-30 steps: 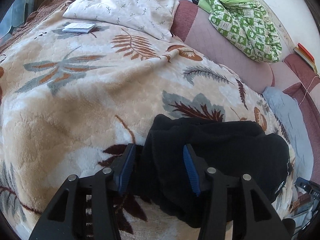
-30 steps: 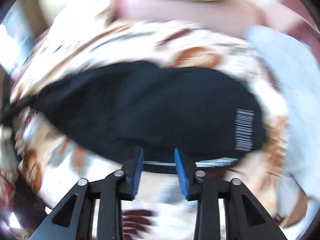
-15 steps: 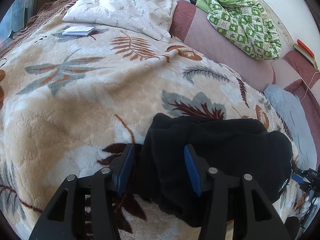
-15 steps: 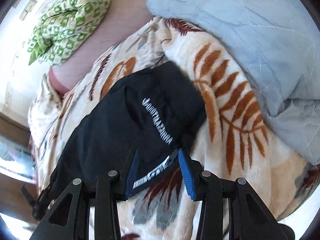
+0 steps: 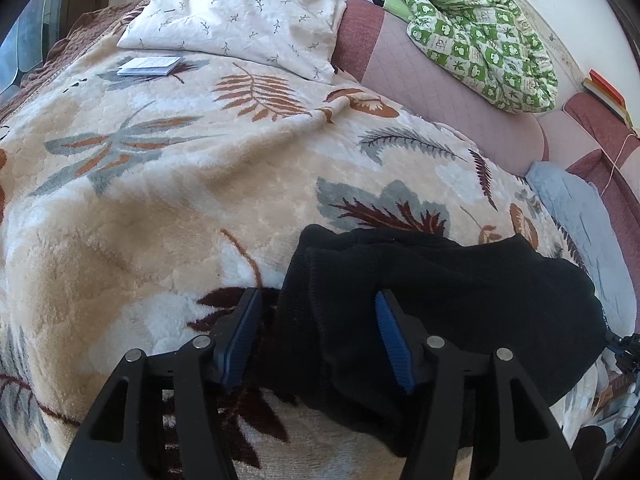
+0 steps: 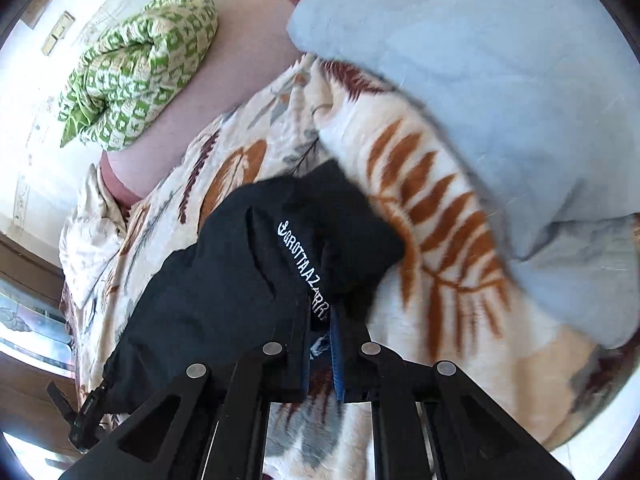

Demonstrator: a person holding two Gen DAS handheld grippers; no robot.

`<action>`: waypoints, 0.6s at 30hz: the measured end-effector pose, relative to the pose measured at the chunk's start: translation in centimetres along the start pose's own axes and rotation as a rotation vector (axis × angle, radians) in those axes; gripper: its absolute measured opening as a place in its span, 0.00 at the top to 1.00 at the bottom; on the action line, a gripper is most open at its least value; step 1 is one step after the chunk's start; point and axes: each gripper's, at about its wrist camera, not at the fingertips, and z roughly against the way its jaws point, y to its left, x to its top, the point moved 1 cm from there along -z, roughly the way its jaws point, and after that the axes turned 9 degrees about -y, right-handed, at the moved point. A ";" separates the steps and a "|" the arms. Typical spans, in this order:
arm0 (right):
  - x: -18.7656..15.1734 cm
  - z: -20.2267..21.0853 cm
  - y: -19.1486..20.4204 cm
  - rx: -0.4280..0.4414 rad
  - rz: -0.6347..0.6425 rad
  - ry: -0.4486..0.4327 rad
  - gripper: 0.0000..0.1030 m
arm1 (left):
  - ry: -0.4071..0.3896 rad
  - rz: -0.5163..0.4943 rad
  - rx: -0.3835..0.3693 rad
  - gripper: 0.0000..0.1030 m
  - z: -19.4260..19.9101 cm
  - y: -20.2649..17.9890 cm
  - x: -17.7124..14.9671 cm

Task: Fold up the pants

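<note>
The black pants (image 5: 460, 292) lie folded in a bundle on the leaf-patterned blanket (image 5: 160, 200). My left gripper (image 5: 318, 316) is open, its blue pads astride the pants' left edge, with the cloth between the jaws. In the right wrist view the pants (image 6: 224, 280) show white lettering along one edge. My right gripper (image 6: 320, 344) is shut on that lettered edge of the pants, near the blanket's leaf print.
A white pillow (image 5: 248, 24) and a small booklet (image 5: 150, 66) lie at the far end of the bed. A green checked quilt (image 5: 488, 32) sits on the pink sheet. A light blue pillow (image 6: 500, 92) lies right beside the pants.
My right gripper swung round to the pants' lettered end and closed on its edge. My left gripper has stayed open over the pants' other edge.
</note>
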 end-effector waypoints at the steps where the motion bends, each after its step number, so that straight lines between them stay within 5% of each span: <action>1: 0.2 0.2 -0.2 0.005 -0.006 0.003 0.91 | 0.001 -0.006 0.003 0.42 -0.1 -0.2 0.0; 7: -1.0 -2.3 0.3 -0.132 0.092 0.091 0.87 | 0.000 -0.011 0.006 0.42 -0.1 -0.4 -0.1; 13: -0.9 -0.5 3.6 -0.280 0.235 -0.057 0.61 | 0.015 0.073 -0.018 0.41 1.1 1.2 0.5; 18: -1.0 -0.7 11.2 -0.178 0.400 -0.106 0.50 | -0.064 0.083 0.072 0.40 3.3 2.3 1.5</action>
